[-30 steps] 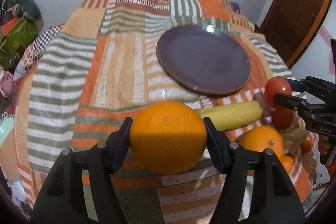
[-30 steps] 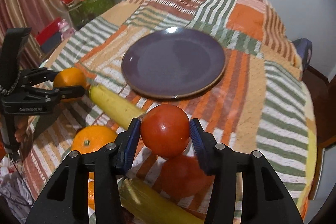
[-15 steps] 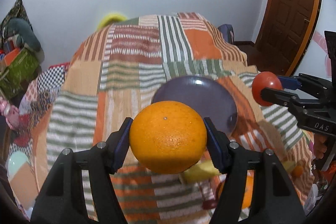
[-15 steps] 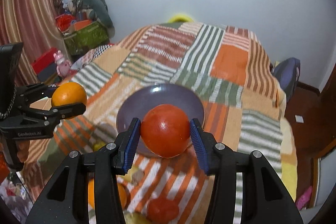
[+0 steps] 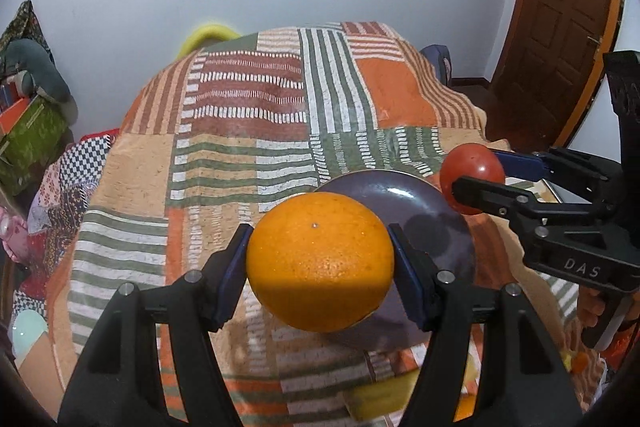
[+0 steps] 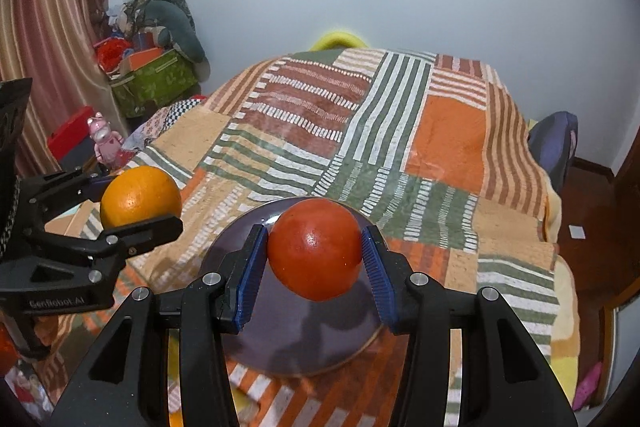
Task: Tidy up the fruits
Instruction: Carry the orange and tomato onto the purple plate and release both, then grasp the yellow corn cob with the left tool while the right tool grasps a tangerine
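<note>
My left gripper [image 5: 320,263] is shut on an orange [image 5: 320,261] and holds it in the air above the near left part of a dark purple plate [image 5: 432,211]. My right gripper [image 6: 314,255] is shut on a red tomato [image 6: 314,253] and holds it above the same plate [image 6: 288,339]. Each gripper shows in the other view: the right one with the tomato [image 5: 472,173] at the right, the left one with the orange [image 6: 140,197] at the left. The plate lies on a patchwork cloth and holds no fruit.
The table is covered by a striped orange, green and brown patchwork cloth [image 5: 280,115]. A yellow fruit [image 5: 380,399] lies below the plate at the near edge. A wooden door [image 5: 560,27] stands at the right. Boxes and toys [image 6: 152,75] are piled at the left wall.
Both grippers have risen and tilted up with their fruits still held. The plate now sits lower and smaller in both views, and the fruits on the cloth have dropped almost out of sight.
</note>
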The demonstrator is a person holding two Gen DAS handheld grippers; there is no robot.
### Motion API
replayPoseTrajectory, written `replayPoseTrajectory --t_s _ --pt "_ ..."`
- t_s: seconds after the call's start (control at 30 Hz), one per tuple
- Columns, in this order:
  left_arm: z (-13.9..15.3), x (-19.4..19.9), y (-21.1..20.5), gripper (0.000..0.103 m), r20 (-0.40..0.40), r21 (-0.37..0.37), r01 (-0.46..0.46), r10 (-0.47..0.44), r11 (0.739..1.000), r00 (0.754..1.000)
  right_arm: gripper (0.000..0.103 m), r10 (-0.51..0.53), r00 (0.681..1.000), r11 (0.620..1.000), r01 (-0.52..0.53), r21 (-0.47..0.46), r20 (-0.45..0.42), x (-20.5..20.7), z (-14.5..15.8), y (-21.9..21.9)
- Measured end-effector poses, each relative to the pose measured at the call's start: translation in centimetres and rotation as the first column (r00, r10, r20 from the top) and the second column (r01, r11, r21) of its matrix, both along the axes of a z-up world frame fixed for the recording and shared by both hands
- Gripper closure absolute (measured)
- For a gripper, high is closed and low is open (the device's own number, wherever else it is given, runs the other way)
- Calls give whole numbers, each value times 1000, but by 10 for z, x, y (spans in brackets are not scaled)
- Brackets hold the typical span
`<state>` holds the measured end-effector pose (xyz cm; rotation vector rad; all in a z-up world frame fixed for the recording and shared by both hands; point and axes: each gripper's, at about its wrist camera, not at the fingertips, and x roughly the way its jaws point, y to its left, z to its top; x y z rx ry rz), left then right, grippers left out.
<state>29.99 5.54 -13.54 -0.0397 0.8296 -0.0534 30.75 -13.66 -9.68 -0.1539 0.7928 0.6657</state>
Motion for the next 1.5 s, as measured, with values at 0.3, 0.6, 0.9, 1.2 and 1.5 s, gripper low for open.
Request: replayPoseTrajectory --t_s 0.3,0.6,0.9,1.2,1.5 --pt "-43 47 6 38 -100 -26 -3 0 1000 995 58 43 998 997 -46 -63 -44 28 -28 19" --pt "-73 70 4 38 -171 -23 9 -13 1000 985 58 84 992 986 -97 -135 -99 46 -54 32" --pt "-87 76 -1 38 -186 -12 15 -17 1000 982 57 69 989 986 -87 -140 -129 56 -69 25" --pt "-80 67 1 26 -177 -25 9 -14 1000 984 41 24 996 991 -35 -128 -87 52 -55 20" --pt "-27 25 -10 20 -76 1 10 -10 1000 997 36 -11 1000 993 8 -120 -19 17 -15 -1"
